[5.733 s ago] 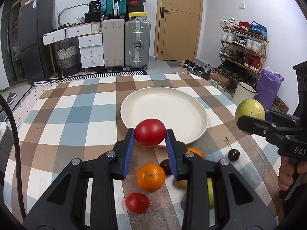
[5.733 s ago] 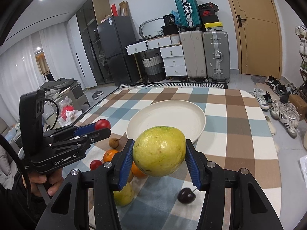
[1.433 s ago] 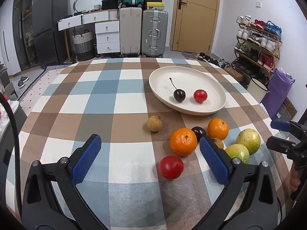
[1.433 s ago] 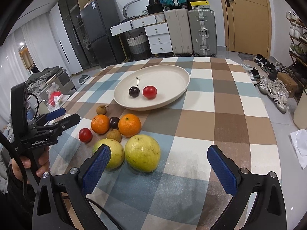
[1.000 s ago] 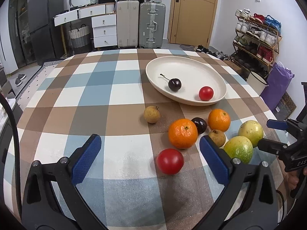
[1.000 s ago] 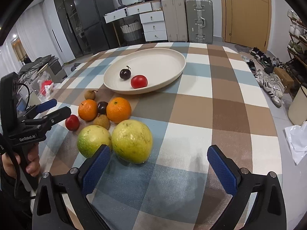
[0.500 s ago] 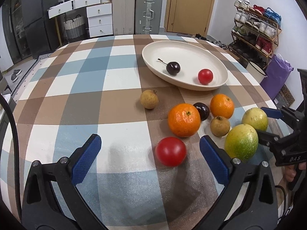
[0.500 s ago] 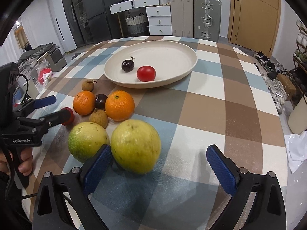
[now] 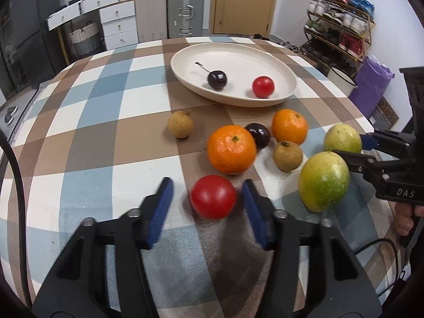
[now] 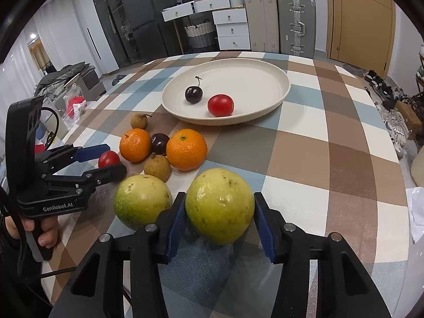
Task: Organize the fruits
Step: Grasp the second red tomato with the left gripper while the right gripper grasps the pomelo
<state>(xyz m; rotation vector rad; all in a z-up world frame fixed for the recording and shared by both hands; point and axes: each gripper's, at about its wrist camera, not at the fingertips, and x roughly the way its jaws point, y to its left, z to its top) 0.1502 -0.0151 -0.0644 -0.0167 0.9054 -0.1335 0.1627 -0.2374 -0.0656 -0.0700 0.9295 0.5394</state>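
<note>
1. Checked tablecloth [image 9: 87, 137] is seen carrying loose fruit before the plate [image 9: 287, 78].
2. Since half a second ago, both grippers are narrowed: left gripper [image 9: 206, 198] flanks the red tomato [image 9: 213, 196] with gaps remaining; right gripper [image 10: 218, 212] brackets the yellow-green fruit [image 10: 220, 205], contact uncertain.
3. Two pickups toward the plate are judged imminent.

wooden door [image 10: 361, 16], suitcases [image 10: 281, 22], shoe rack [image 9: 341, 30]

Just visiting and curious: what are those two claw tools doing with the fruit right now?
Left gripper open, fingers astride red tomato. Right gripper closing around yellow-green guava, contact unclear. Plate holds cherry and tomato. Second guava crowds right gripper.
</note>
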